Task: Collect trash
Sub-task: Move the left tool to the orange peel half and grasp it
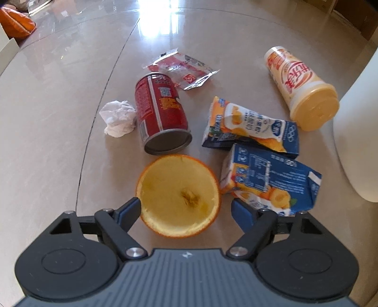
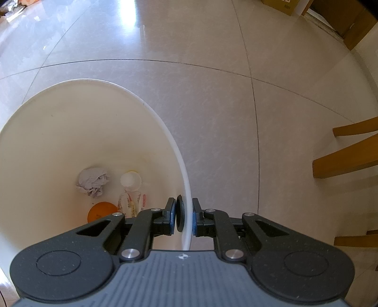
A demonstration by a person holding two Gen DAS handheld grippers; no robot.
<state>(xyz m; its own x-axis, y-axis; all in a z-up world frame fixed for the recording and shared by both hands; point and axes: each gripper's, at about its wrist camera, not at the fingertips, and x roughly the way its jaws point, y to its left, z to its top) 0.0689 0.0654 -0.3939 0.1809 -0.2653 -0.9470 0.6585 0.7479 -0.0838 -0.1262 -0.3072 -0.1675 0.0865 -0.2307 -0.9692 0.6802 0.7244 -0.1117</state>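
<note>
Orange peel (image 1: 178, 196), a hollow half on the floor (image 1: 59, 141), sits between our left claw (image 1: 186, 209) pads, unpinched; our right claw (image 2: 184, 219) is clenched on the bin (image 2: 186, 189) rim.

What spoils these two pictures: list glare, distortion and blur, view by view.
Left wrist view: strong window glare washes out the floor at top centre; fisheye bends the tile seams; the orange peel half and red can are sharp. Right wrist view: softer glare at upper left, curved seams, the white bin rim bowed; its contents sit in dim, even light.
</note>
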